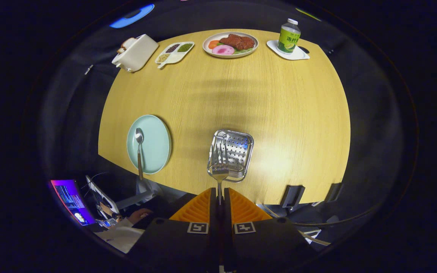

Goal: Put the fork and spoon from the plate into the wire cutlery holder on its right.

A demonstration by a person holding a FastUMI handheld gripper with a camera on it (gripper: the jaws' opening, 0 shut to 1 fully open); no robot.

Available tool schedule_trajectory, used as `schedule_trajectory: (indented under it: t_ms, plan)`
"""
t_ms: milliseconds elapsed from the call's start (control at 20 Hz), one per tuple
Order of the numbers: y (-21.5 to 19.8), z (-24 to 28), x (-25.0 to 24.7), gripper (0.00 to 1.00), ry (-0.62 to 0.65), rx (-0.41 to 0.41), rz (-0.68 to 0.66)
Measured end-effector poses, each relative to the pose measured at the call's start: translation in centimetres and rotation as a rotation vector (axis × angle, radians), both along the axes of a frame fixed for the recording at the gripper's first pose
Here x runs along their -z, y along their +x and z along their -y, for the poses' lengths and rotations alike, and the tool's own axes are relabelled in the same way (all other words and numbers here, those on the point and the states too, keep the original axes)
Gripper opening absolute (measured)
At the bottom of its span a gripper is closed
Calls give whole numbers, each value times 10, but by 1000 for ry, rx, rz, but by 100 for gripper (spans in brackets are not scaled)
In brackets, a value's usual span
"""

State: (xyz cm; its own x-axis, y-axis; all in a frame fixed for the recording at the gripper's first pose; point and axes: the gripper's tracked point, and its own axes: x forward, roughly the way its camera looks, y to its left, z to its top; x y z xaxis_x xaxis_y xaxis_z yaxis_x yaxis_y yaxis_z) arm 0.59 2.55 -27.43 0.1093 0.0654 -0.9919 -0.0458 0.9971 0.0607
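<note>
My gripper (219,197) is shut on the handle of a metal fork (219,167), whose tines point ahead and hang over the near left part of the cutlery holder (241,146), a perforated metal box on the wooden table. A pale green plate (156,144) lies to the left of the holder at the table's near edge. On it rests a metal spoon (139,151), bowl away from me, its handle sticking out past the plate's near rim.
At the far side of the table (279,113) stand a white toaster (135,52), a divided dish of beans (175,52), a plate of food (230,44) and a green bottle (289,36) on a white coaster. A person's hand (139,216) and a screen are below left.
</note>
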Motion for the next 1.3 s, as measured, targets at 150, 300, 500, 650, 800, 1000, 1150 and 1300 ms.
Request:
schedule_trajectory:
  t_ms: [150, 300, 500, 650, 800, 1000, 1150, 1300]
  plan:
    - [1, 11, 28, 10, -43, -35, -93]
    - [8, 22, 47, 10, -76, -31, -149]
    - [23, 22, 57, 10, -76, -6, -172]
    - [26, 24, 62, 10, -91, 3, -190]
    - [28, 17, 58, 16, -59, 12, -186]
    - [29, 11, 42, 68, -5, 33, -119]
    - [35, 14, 19, 100, 6, 59, -19]
    - [46, 17, -9, 99, -3, 82, 137]
